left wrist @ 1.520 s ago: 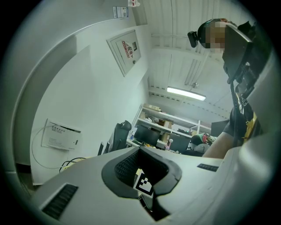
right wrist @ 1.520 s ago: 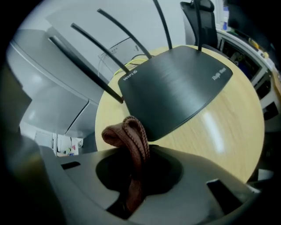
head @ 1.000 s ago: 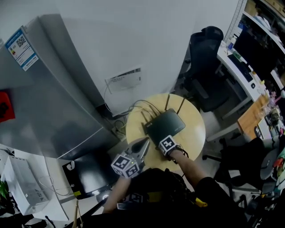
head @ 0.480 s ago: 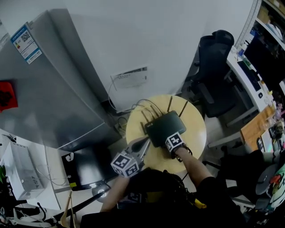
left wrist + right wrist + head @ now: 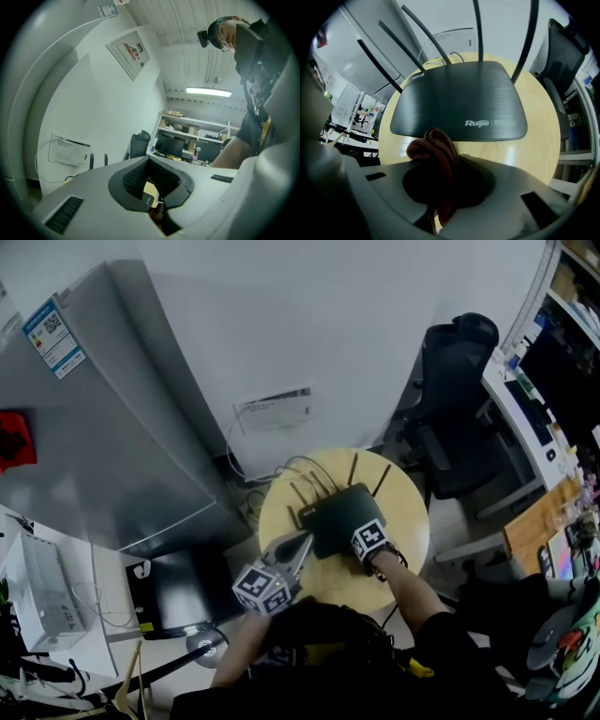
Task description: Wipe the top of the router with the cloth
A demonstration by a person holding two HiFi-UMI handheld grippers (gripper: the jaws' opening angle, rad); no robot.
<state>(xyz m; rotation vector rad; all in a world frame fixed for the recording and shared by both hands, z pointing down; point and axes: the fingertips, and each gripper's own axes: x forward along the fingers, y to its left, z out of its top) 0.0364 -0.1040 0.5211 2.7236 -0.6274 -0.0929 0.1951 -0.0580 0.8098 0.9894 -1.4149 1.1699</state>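
Rust-brown cloth (image 5: 436, 147) is clamped in the right gripper (image 5: 445, 180) at the near edge of the black router (image 5: 459, 98) on the round bench (image 5: 534, 140), top straight ahead, long side crosswise; left gripper (image 5: 152, 190), jaws together w/ nothing between, hangs by its left corner.

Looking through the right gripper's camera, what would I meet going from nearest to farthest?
Reddish-brown cloth pinched in the jaws → bare strip of the wooden table → black router → its antennas → white box on the wall.
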